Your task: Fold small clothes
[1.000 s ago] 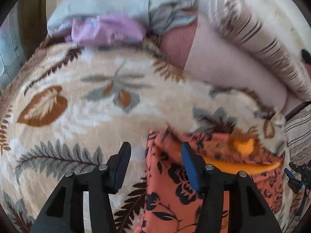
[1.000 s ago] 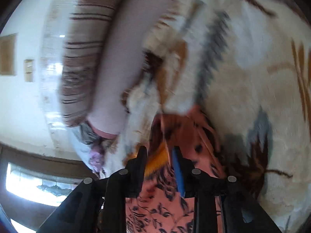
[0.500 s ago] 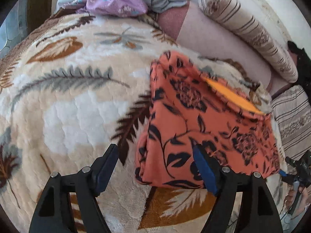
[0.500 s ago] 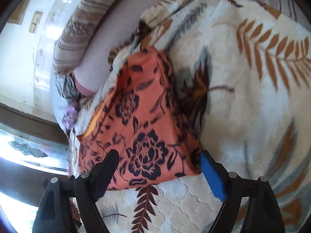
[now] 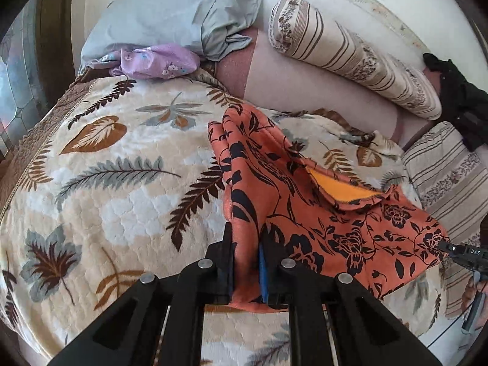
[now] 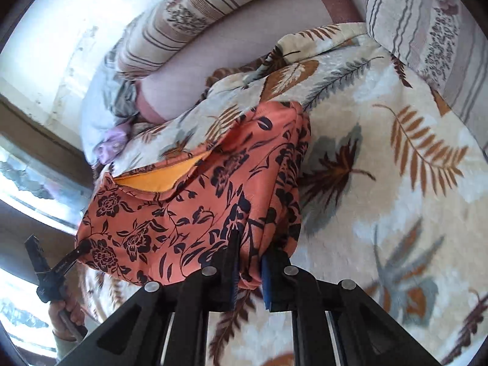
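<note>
An orange garment with dark flowers (image 5: 305, 213) lies part-folded on the leaf-print blanket (image 5: 106, 183), its yellow lining showing at a fold. My left gripper (image 5: 245, 244) has the garment's near left corner between its blue pads, and its jaws are closing on the cloth. In the right wrist view the same garment (image 6: 183, 207) hangs slightly raised. There my right gripper (image 6: 250, 250) has the near right corner between its pads, jaws closing. The left gripper (image 6: 80, 248) pinches the opposite corner, with a hand (image 6: 67, 308) on its handle. The right gripper's tip (image 5: 446, 247) shows at the garment's right edge.
A grey pillow (image 5: 170, 18) and a lilac cloth (image 5: 155, 61) lie at the blanket's far end. A striped bolster (image 5: 350, 55) and a striped cushion (image 5: 448, 177) line the right side. A dark bundle (image 5: 457, 97) sits at the far right, a window (image 5: 15, 91) at the left.
Both grippers drew back from the garment's far edge with their jaws wide, then closed on its near corners. The near edge now sits raised off the blanket.
</note>
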